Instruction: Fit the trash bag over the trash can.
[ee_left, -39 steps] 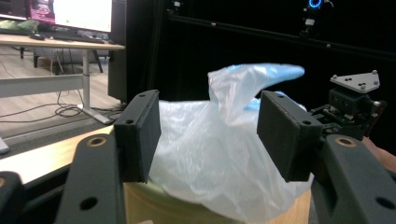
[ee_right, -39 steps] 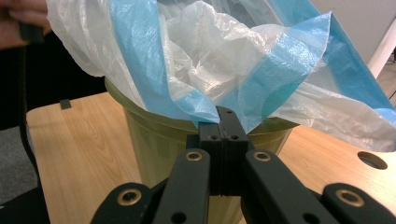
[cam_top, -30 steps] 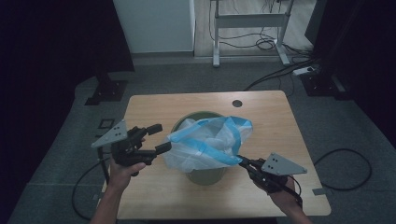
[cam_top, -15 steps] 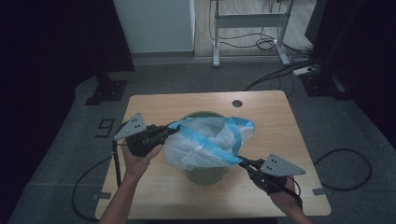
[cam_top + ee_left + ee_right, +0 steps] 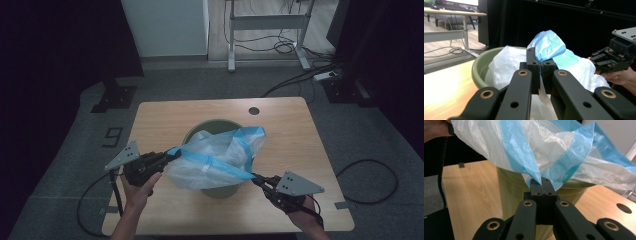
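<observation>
Fingertips of the left gripper [image 5: 540,65] are pinched together on the blue edge of the bag [image 5: 215,159], having just snapped closed on it; in the left gripper view the black jaws meet with the blue film caught between them and white plastic bunched just behind. Over on the other side, the right gripper [image 5: 541,185] is clenched as well, its two jaws pressed flat against each other with a point of the blue hem trapped in the seam. Between the two grips the bag is stretched out, a white sack with a blue band round its mouth, spread over the top of the green bin [image 5: 212,130] and partly down inside it. From the high view the left gripper [image 5: 172,153] sits at the bin's left, held by the person's left hand [image 5: 136,187], and the right gripper [image 5: 256,179] sits at the bin's near right, with the right hand [image 5: 300,212] behind it. Both bag and bin stand about mid-table [image 5: 165,117], which is pale wood with a round hole [image 5: 254,110] near its far edge. Cables trail off to the dark floor [image 5: 380,145].
</observation>
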`<move>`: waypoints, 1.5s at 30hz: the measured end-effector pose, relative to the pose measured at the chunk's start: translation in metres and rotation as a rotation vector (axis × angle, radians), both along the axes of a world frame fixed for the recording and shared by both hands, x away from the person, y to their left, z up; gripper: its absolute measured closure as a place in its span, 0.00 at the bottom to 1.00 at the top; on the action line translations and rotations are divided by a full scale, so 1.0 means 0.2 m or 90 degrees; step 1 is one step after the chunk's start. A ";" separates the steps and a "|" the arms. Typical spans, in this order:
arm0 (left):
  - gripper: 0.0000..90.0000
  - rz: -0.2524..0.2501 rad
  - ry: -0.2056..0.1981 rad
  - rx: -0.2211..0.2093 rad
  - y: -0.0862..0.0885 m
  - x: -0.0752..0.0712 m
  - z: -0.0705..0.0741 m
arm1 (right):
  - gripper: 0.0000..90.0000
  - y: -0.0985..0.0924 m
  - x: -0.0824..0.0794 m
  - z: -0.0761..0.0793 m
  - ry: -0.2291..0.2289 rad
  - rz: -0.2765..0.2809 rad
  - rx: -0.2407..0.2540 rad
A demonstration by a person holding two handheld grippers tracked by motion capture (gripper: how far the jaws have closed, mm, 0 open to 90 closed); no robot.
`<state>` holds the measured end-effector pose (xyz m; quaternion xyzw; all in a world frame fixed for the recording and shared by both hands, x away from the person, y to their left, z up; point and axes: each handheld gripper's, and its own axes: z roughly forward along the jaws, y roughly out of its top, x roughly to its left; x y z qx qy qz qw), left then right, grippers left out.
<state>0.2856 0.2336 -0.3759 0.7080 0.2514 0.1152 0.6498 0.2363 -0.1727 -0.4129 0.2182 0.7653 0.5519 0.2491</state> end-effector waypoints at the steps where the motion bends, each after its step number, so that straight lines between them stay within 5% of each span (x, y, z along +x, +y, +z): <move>1: 0.98 -0.001 0.004 -0.002 0.01 -0.01 -0.02 | 0.99 0.00 0.00 -0.01 0.003 0.003 0.000; 11: 0.98 -0.002 0.031 0.003 -0.01 -0.06 -0.15 | 0.98 -0.01 -0.02 -0.07 0.026 0.012 0.006; 18: 0.98 -0.008 0.038 0.013 -0.01 -0.08 -0.21 | 0.66 -0.08 -0.06 0.00 0.034 0.017 0.071; 22: 0.98 -0.011 0.041 0.011 -0.01 -0.08 -0.23 | 0.58 -0.12 -0.05 0.07 0.040 0.009 0.103; 28: 0.98 -0.015 0.041 0.016 -0.02 -0.10 -0.25 | 0.52 -0.12 0.06 0.19 0.053 -0.007 0.115; 35: 0.98 -0.016 0.041 0.018 -0.02 -0.10 -0.26 | 0.43 0.04 0.27 0.28 0.106 -0.001 0.108; 41: 0.98 -0.017 0.038 0.015 -0.01 -0.10 -0.26 | 0.42 0.15 0.41 0.27 0.152 -0.034 0.081; 45: 0.98 -0.019 0.033 0.015 -0.02 -0.10 -0.26 | 0.49 0.16 0.45 0.25 0.174 -0.023 0.090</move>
